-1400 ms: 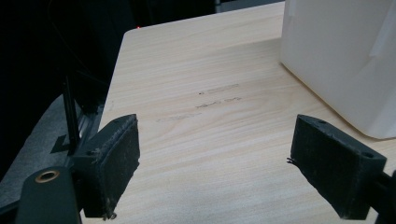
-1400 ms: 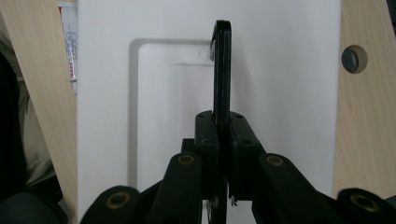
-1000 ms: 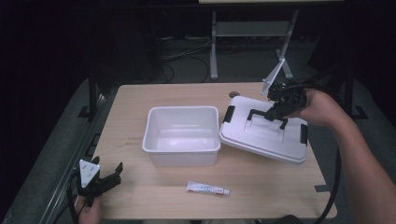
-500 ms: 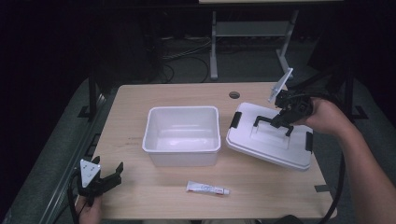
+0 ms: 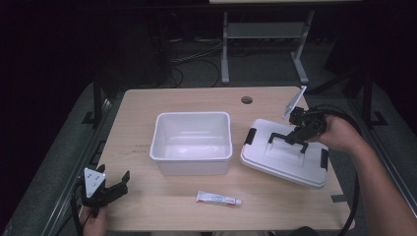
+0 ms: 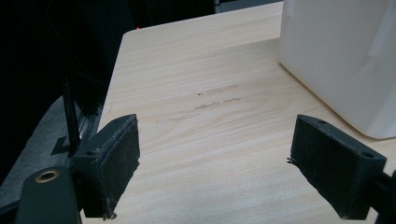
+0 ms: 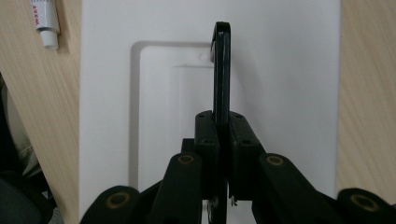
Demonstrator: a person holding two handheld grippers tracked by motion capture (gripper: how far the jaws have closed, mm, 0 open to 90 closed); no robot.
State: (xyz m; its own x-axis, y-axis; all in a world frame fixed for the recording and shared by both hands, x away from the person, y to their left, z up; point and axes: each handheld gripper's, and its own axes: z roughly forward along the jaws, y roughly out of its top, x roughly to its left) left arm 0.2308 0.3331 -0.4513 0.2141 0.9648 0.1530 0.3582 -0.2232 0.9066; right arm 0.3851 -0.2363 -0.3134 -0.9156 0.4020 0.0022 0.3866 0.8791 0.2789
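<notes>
A white lid point(image 5: 282, 162) with a black handle point(image 5: 284, 137) and black side latches lies low over the table's right side, next to an empty white bin point(image 5: 192, 142). My right gripper point(image 5: 296, 135) is shut on that handle from the far right. In the right gripper view the jaws point(image 7: 222, 122) clamp the thin black handle point(image 7: 222, 65) above the lid's white top point(image 7: 289, 93). My left gripper point(image 5: 112, 190) stands open at the table's near left corner with nothing between its fingers. In the left gripper view the pads point(image 6: 112, 163) are spread wide over bare wood, and the bin's wall point(image 6: 341, 60) rises at the upper right.
A small white tube point(image 5: 219, 198) lies near the table's front edge, in front of the bin; the tube point(image 7: 44, 21) also appears beside the lid. A cable hole point(image 5: 247, 100) sits near the table's far edge. A metal stand point(image 5: 265, 34) is behind the table.
My right gripper has come down with the lid, from tilted in the air to low over the table right of the bin. The left gripper has stayed put.
</notes>
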